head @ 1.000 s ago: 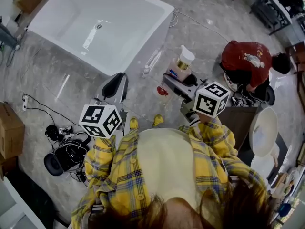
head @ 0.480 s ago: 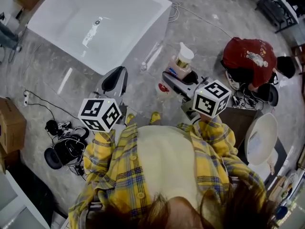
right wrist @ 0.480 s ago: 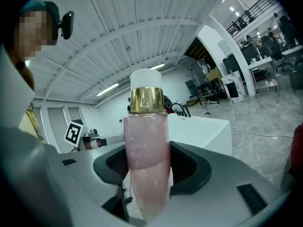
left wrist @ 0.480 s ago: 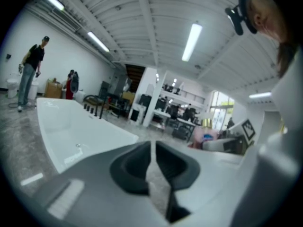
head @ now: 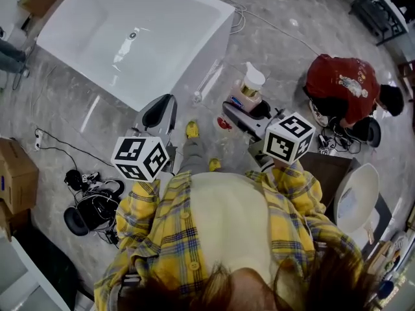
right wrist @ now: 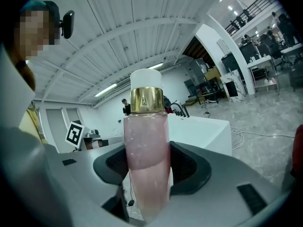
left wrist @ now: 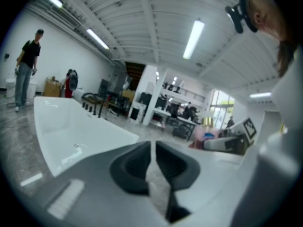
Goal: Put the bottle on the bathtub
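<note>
A bottle of pink liquid, with a gold collar and a white cap, stands upright between the jaws of my right gripper, which is shut on it. From the head view the bottle hangs above the grey floor, right of the white bathtub. My left gripper is held near the tub's closest corner. Its jaws meet with only a thin slit in the left gripper view, and nothing is between them. The tub's rim lies ahead on the left there; in the right gripper view the tub shows behind the bottle.
A person in red crouches on the floor at the right. A white basin lies at the right, with a cardboard box and black gear with cables at the left. My yellow shoe is stepping towards the tub. Another person stands beyond it.
One yellow shoe has stepped forward towards the tub. Both grippers keep their places in view, and the bottle stays in the right one.
</note>
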Motion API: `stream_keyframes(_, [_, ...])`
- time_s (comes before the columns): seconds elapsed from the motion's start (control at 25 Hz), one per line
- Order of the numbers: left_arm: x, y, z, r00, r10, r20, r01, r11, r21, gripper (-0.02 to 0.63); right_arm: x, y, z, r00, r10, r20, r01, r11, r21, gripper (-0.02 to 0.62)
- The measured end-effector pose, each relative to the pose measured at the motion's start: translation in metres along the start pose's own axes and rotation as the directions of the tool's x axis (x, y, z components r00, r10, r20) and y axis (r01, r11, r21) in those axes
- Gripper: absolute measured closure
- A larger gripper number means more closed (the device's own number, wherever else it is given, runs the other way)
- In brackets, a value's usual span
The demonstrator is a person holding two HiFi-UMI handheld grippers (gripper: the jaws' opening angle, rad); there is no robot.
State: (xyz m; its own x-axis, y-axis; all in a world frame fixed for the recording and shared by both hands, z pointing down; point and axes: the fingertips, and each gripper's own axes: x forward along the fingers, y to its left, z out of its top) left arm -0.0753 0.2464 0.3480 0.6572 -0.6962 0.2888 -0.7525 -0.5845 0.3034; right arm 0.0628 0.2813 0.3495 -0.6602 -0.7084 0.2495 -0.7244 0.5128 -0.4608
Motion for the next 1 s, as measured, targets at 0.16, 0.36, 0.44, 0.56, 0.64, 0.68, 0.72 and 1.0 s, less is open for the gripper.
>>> stream_keyframes(0.16, [0.02,0.014,0.007,1.0,-0.026,0.002,0.026,1.0,-0.003,0.569,0.02,-0.007,0.009,1.0,-0.004,-0.015,0.004,1.0,-0.014,0.364])
stream_keyframes(0.36, [0.04,0.039,0.022,0.999,-0.037,0.004,0.037,0.999,-0.019,0.569,0.049,-0.021,0.026,1.0,-0.016,-0.025,0.015,1.0,-0.016,0.364])
stream_keyframes(0.44, [0.047,0.05,0.027,0.999,-0.05,0.004,0.05,0.999,-0.021,0.569,0.063,-0.026,0.032,0.999,-0.024,-0.027,0.023,1.0,-0.011,0.364])
stream_keyframes(0.56, [0.055,0.062,0.033,0.998,-0.068,0.0,0.068,0.998,-0.012,0.569,0.08,-0.032,0.039,0.999,-0.03,-0.034,0.03,0.999,-0.011,0.364])
stream_keyframes(0.64, [0.059,0.071,0.038,0.997,-0.071,-0.001,0.071,0.997,-0.011,0.569,0.091,-0.037,0.047,0.999,-0.035,-0.037,0.034,0.999,-0.018,0.364])
stream_keyframes(0.68, [0.061,0.076,0.04,0.997,-0.071,0.001,0.071,0.997,-0.012,0.569,0.097,-0.038,0.051,0.999,-0.037,-0.038,0.036,0.999,-0.023,0.364])
stream_keyframes(0.72, [0.063,0.082,0.043,0.998,-0.069,0.004,0.069,0.998,-0.015,0.569,0.103,-0.04,0.055,0.999,-0.038,-0.038,0.037,0.999,-0.028,0.364])
stream_keyframes(1.0, [0.072,0.125,0.055,0.999,-0.041,0.033,0.043,0.998,-0.052,0.569,0.143,-0.043,0.074,0.998,-0.026,-0.054,0.023,0.998,-0.06,0.364])
